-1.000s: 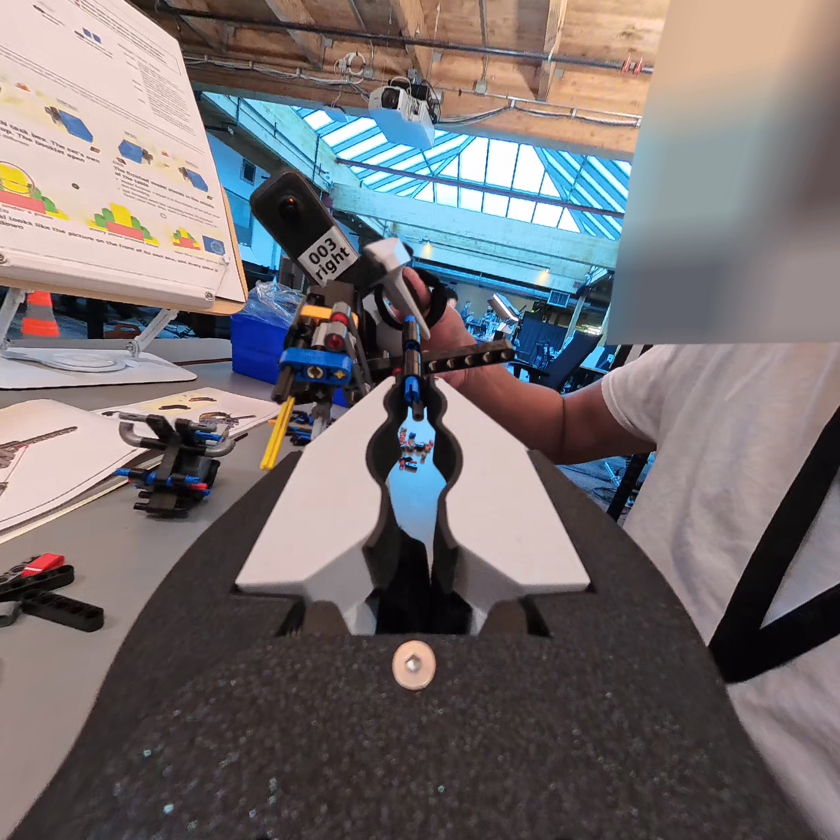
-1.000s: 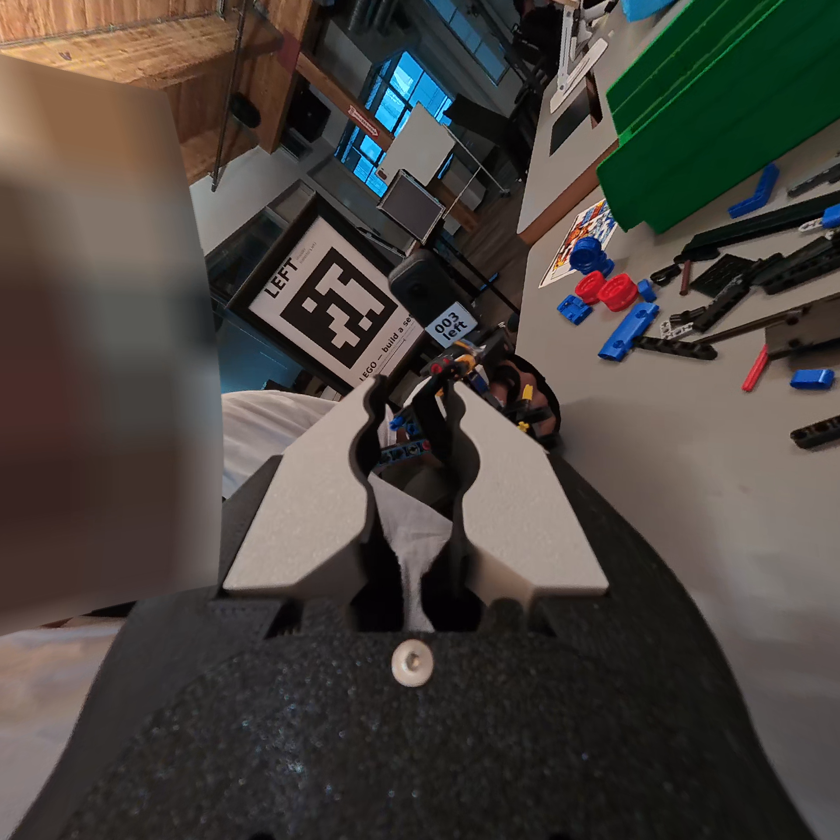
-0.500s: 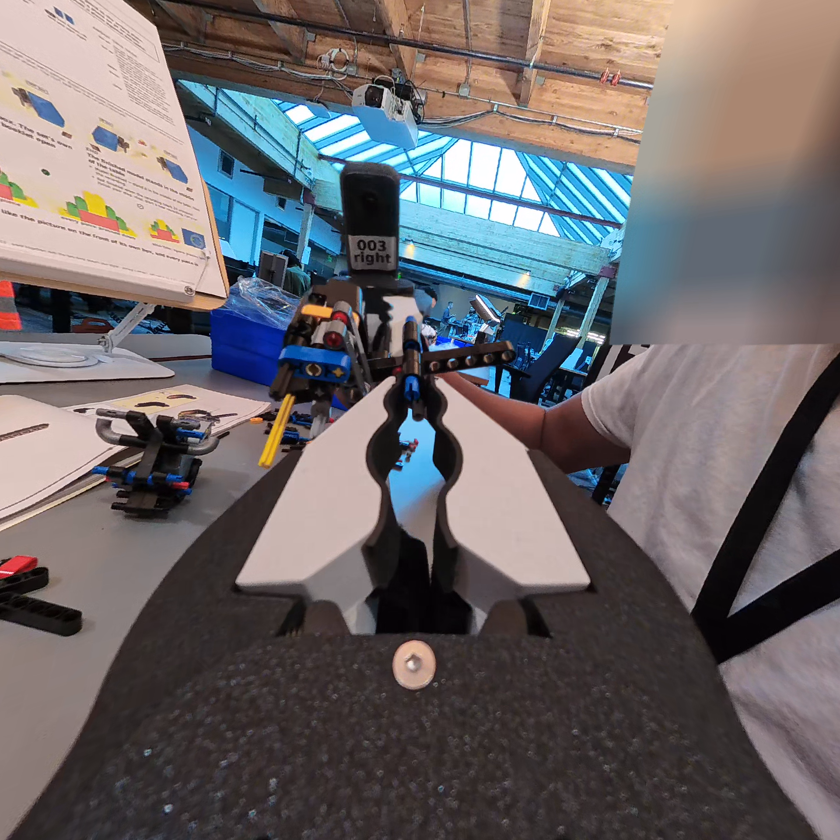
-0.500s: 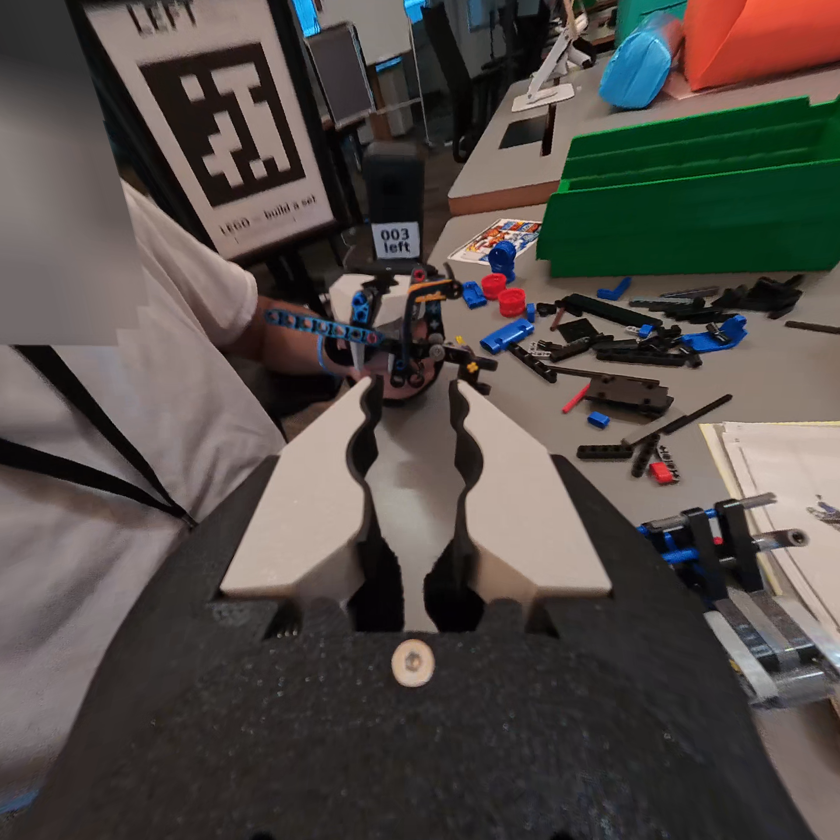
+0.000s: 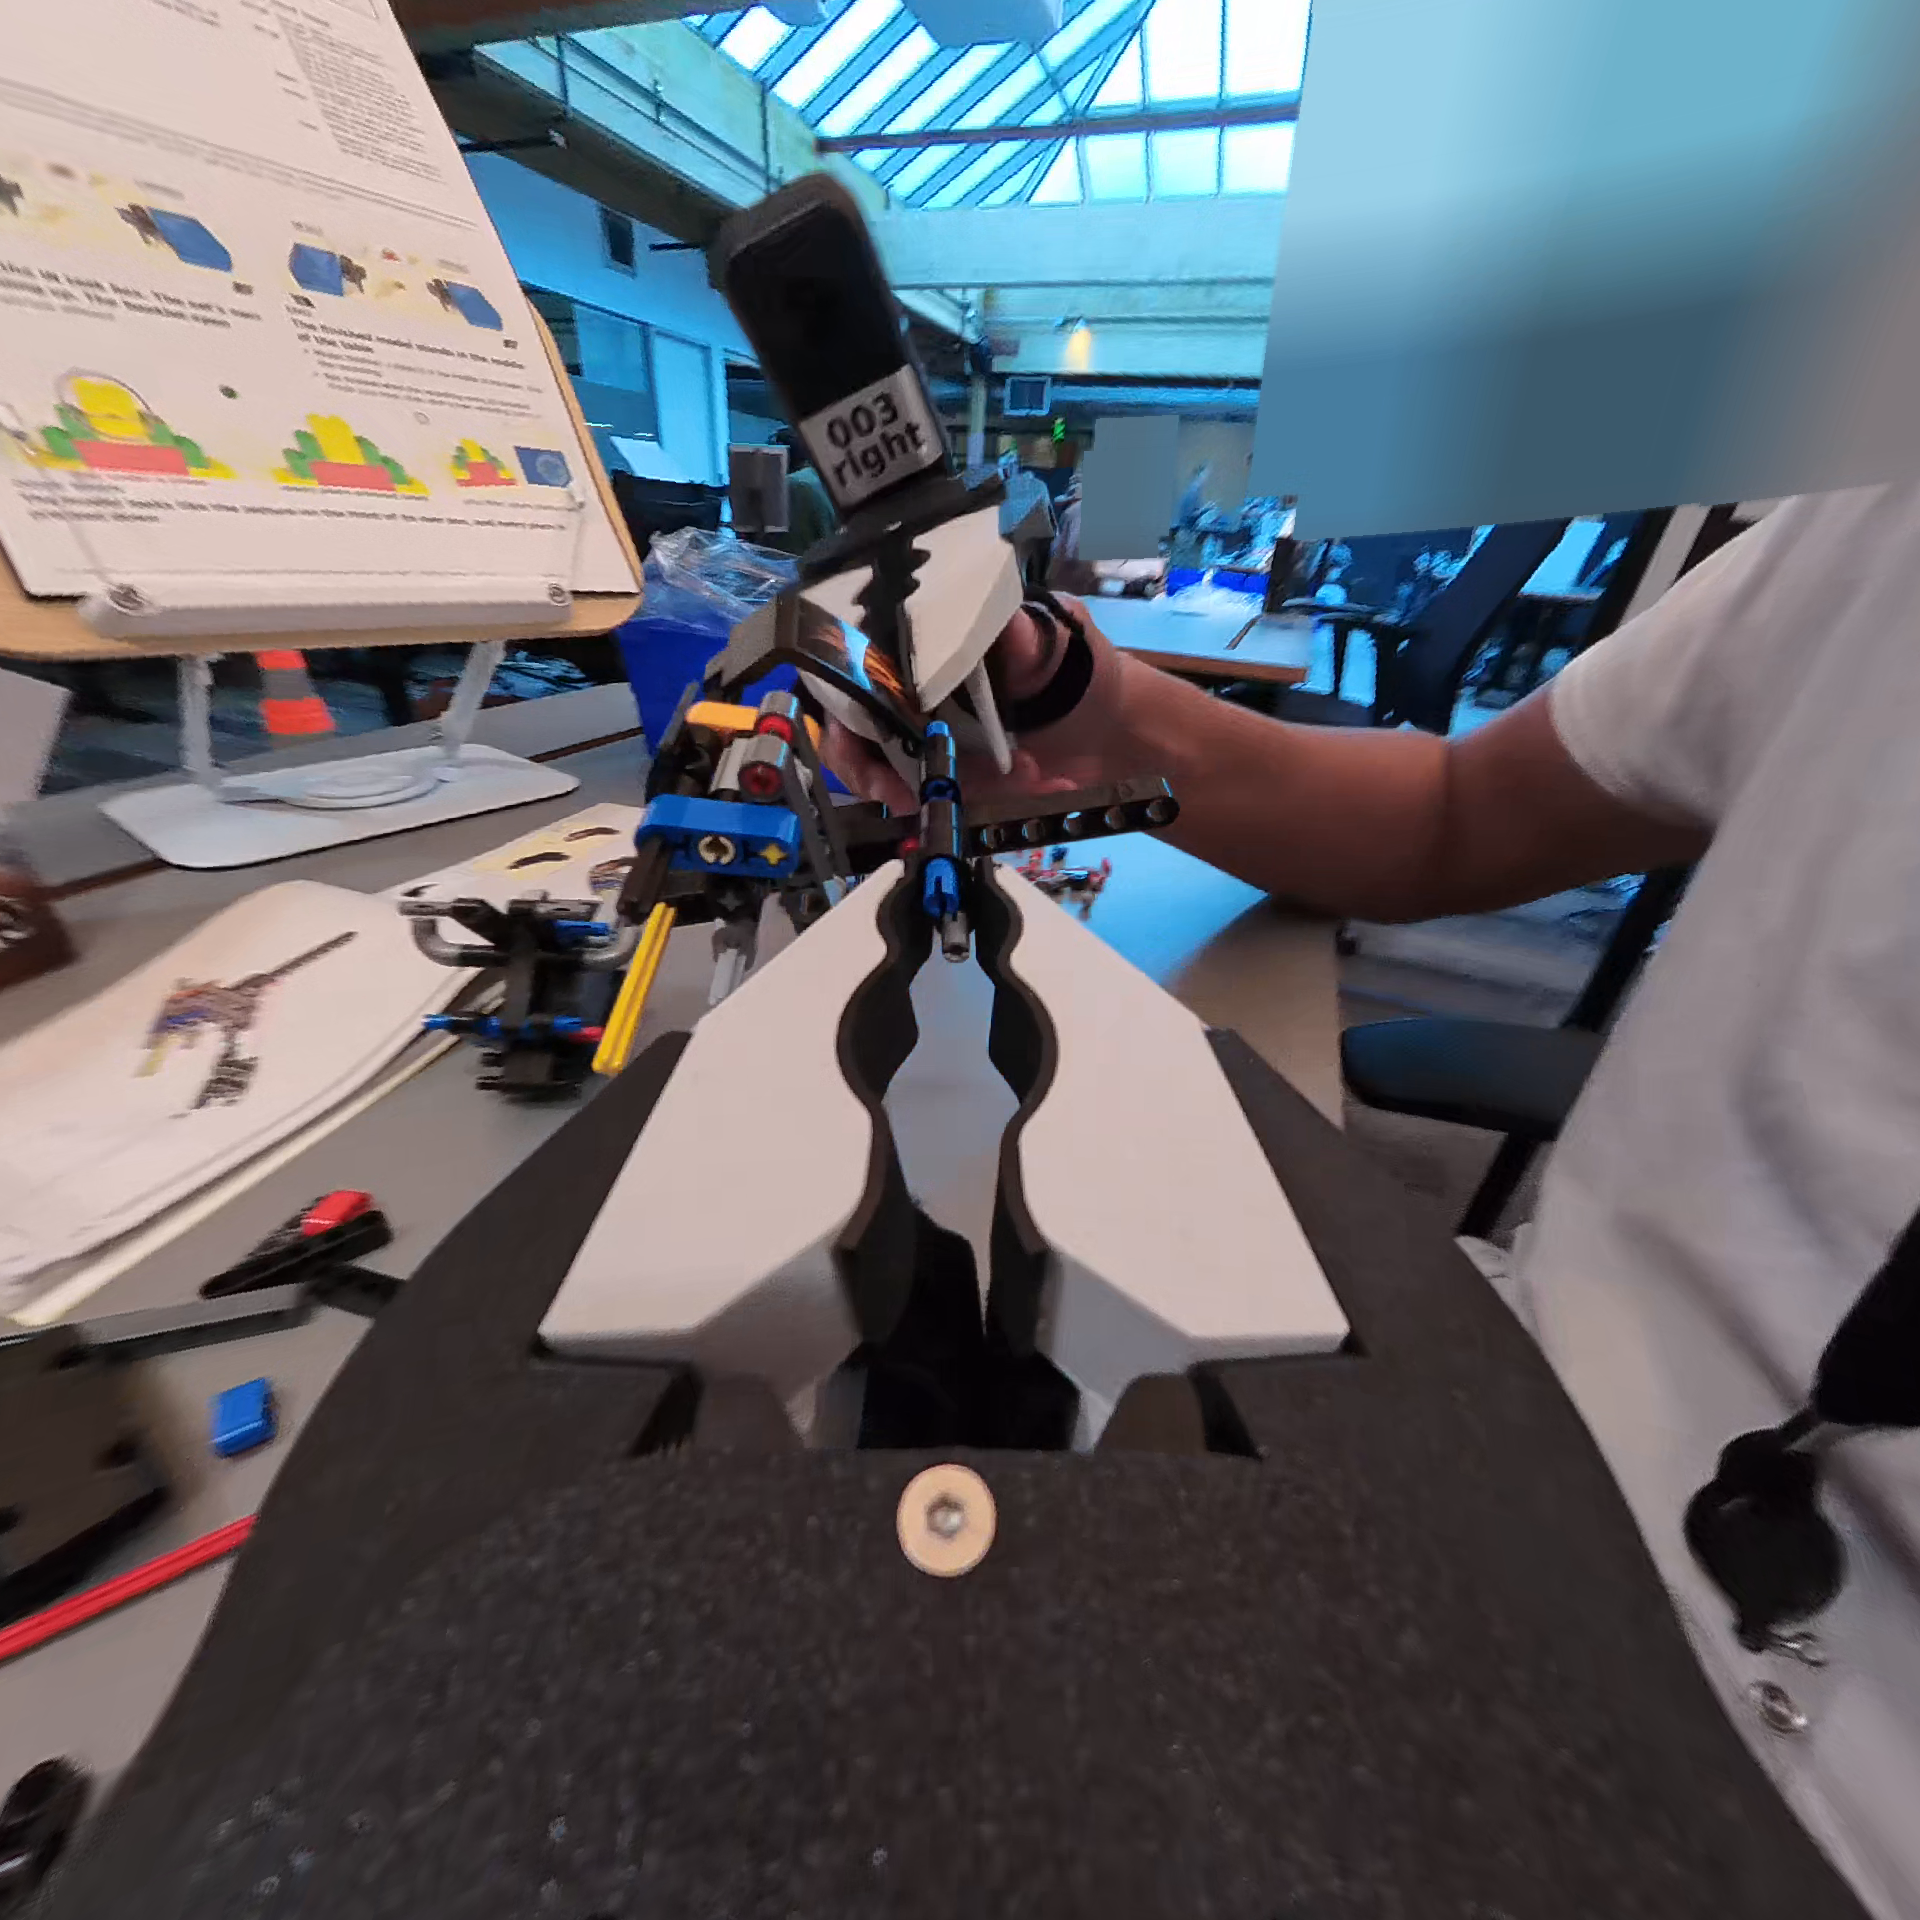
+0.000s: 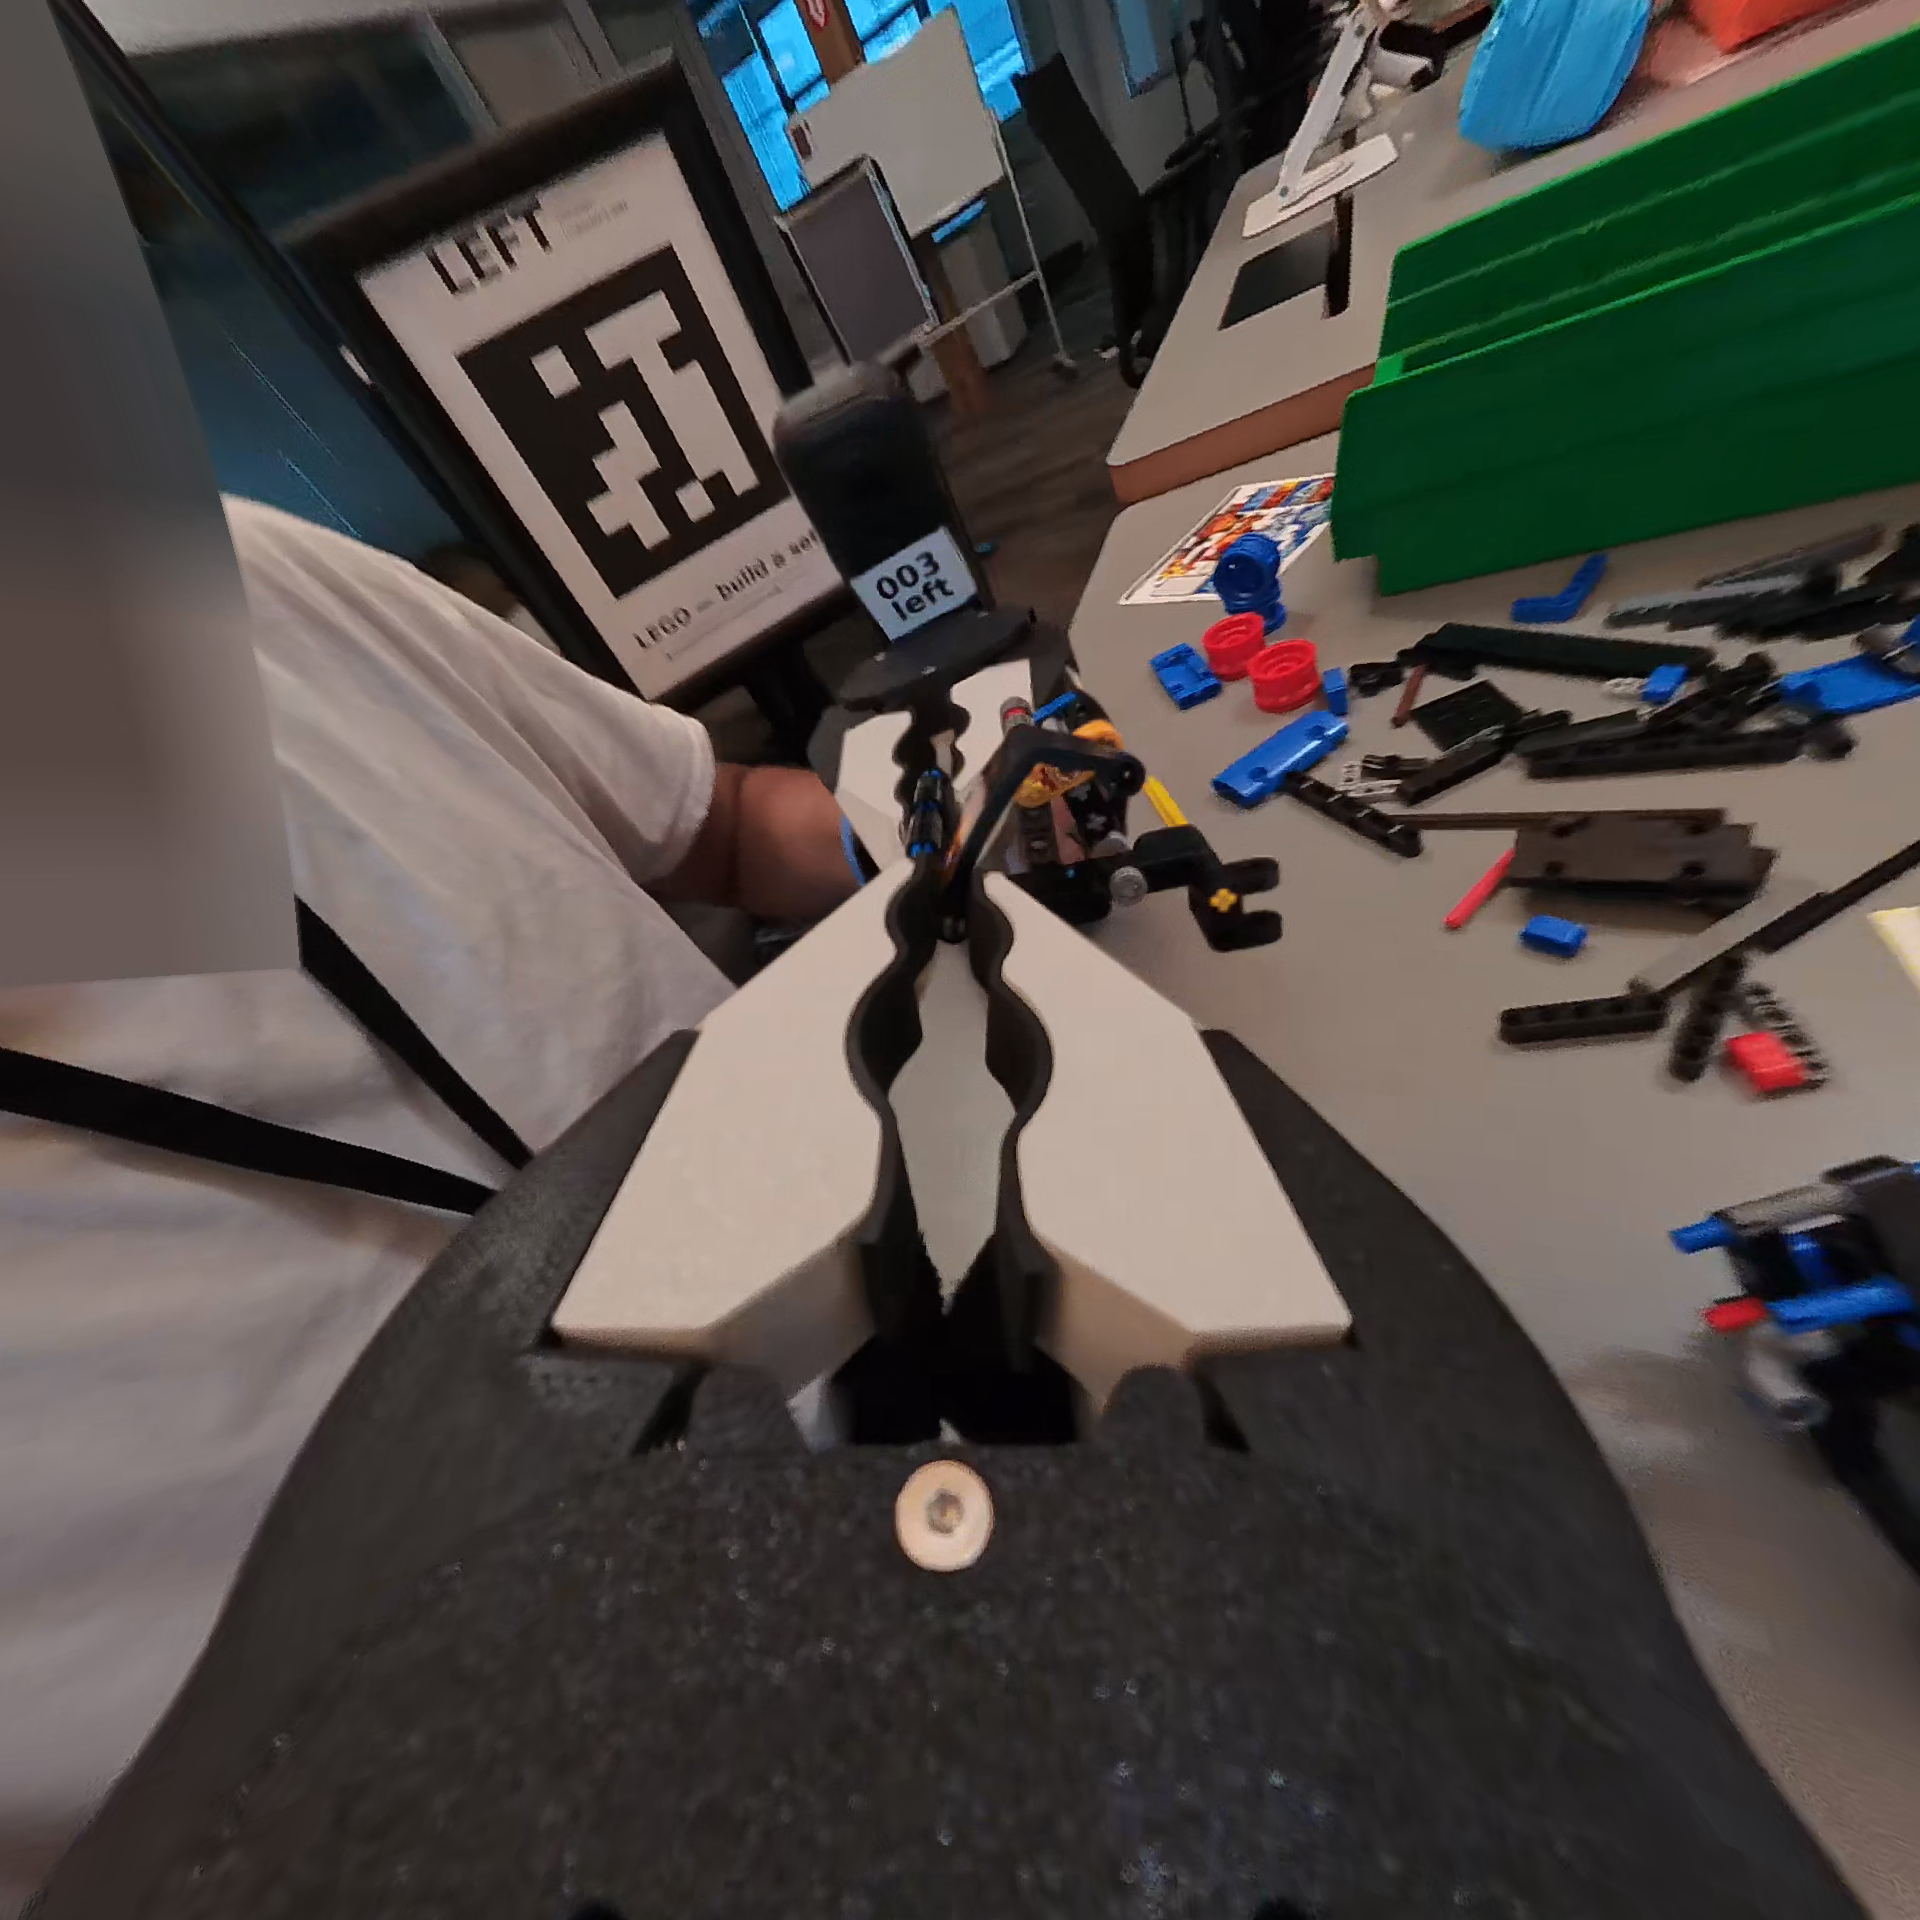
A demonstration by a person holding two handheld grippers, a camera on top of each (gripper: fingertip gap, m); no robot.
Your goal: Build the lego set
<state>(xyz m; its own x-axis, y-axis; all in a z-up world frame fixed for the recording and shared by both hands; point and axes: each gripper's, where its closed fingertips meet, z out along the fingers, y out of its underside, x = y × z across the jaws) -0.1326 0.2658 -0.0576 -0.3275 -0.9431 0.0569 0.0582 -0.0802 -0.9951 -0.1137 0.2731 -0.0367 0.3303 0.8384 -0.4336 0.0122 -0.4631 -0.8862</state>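
Note:
A partly built lego assembly (image 5: 717,831) of black beams, a blue block and a yellow axle is held in the air between both grippers. My left gripper (image 5: 943,896) is shut on its black beam with blue pins. My right gripper (image 6: 948,906) faces it and is shut on a thin black curved arm of the same assembly (image 6: 1081,821). In the left wrist view the right gripper (image 5: 940,722) comes down onto the assembly from above. In the right wrist view the left gripper (image 6: 930,774) is just behind the assembly.
A second small black and blue sub-assembly (image 5: 530,997) lies by the open instruction booklet (image 5: 208,1039). An instruction board (image 5: 260,312) stands at the back. Loose black, blue and red parts (image 6: 1558,727) and green bins (image 6: 1662,416) cover the table. The person's white shirt (image 5: 1714,935) is close. Both grippers' tips are close together, under 4 cm apart.
My right gripper was open and a little back from the assembly half a second ago; it has moved in, tilted and shut on it. My left gripper has kept its hold.

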